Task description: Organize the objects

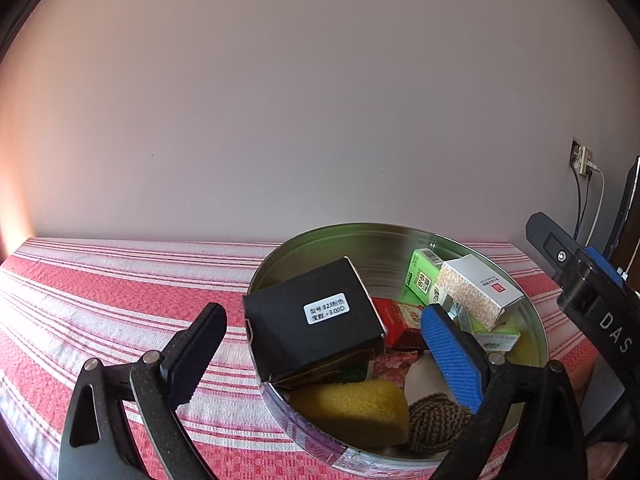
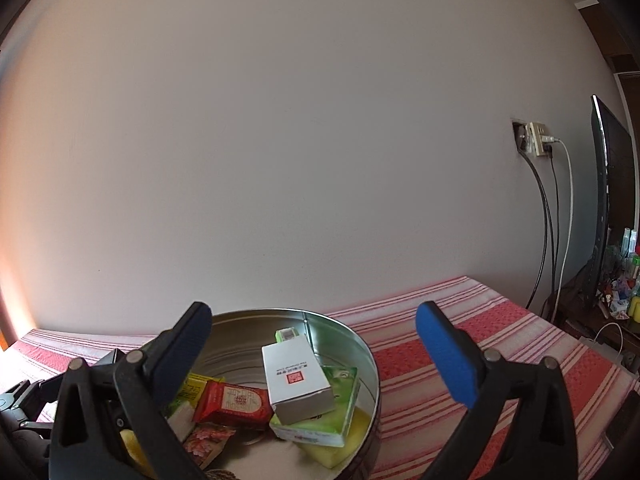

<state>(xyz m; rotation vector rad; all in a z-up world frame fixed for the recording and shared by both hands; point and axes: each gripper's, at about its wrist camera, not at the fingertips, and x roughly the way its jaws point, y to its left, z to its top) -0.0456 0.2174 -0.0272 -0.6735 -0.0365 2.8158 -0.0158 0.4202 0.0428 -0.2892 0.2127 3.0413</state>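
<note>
Round tin (image 1: 400, 236): holds the gathered objects; it sits on the striped red-and-white cloth (image 1: 120, 292) of the counter, toward the right and near the far wall.
Left wrist view, left tongs (image 1: 320, 356): fingers stand wide apart with nothing pressed between the pads; the dark finger (image 1: 196, 356) hangs over the cloth left of the tin, the blue finger (image 1: 452, 356) over the tin's inside.
Left wrist view, black box (image 1: 316, 320): lies tilted on the heap at the tin's left wall, white label up, free of both pads; judged to be resting where it was set.
Left wrist view, contents: white patterned box (image 1: 478, 290) leans on a green box (image 1: 422, 276) at the far right; red packet (image 1: 400, 322) in the middle; yellow sponge (image 1: 352, 408) and a woven rope ball (image 1: 436, 420) at the near edge.
Left wrist view, right edge: body of the other tool (image 1: 592, 292), just beside the tin.
Right wrist view, right tongs (image 2: 316, 356): fingers likewise apart and empty; dark finger (image 2: 180, 352) over the tin's left part, blue finger (image 2: 444, 356) over the cloth to its right.
Right wrist view, white box (image 2: 296, 380): rests on a green carton (image 2: 324, 420), clear of the pads.
Stage, as a judgement: both items appear deposited; no loose objects show on the cloth, so sorting looks nearly complete.
Risk, as a judgement: the loosely stacked boxes could slide if the tin is nudged.
</note>
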